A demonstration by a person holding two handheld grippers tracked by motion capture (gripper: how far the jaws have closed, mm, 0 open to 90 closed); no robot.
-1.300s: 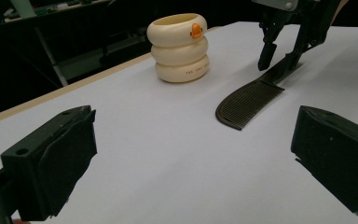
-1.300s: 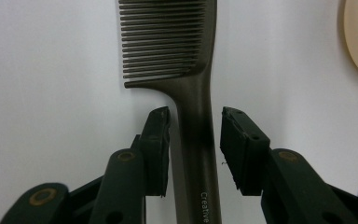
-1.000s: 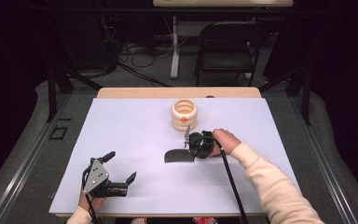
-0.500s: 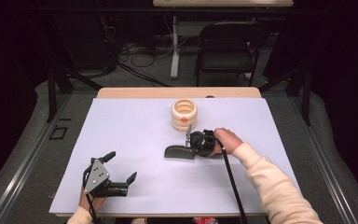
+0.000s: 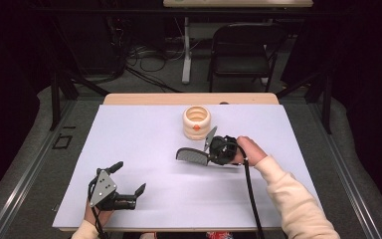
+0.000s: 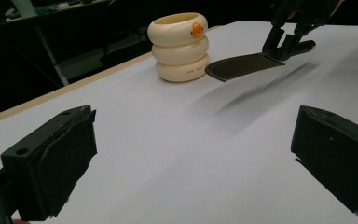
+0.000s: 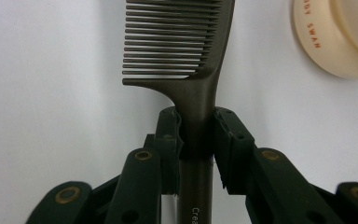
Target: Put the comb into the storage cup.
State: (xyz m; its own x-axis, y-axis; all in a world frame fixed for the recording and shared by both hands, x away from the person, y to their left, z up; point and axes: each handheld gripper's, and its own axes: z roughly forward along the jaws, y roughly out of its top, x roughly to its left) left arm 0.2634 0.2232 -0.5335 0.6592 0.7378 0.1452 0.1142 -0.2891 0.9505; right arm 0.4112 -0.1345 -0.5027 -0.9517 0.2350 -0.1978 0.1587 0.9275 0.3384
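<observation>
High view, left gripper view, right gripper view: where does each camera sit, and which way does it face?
High view: above the person's side, looking forward and down on the table; both forearms enter from below, left gripper open, right gripper holding the comb.
Left gripper view: low over the table, facing the ringed holder between its own fingers.
Right gripper view: looks along its fingers clamped on the comb's handle, table beneath.
Shared: comb and ringed holder show in all three.

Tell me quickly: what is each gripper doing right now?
Left gripper: open, holding nothing, above the table.
Right gripper: closed on the handle of the dark comb.
</observation>
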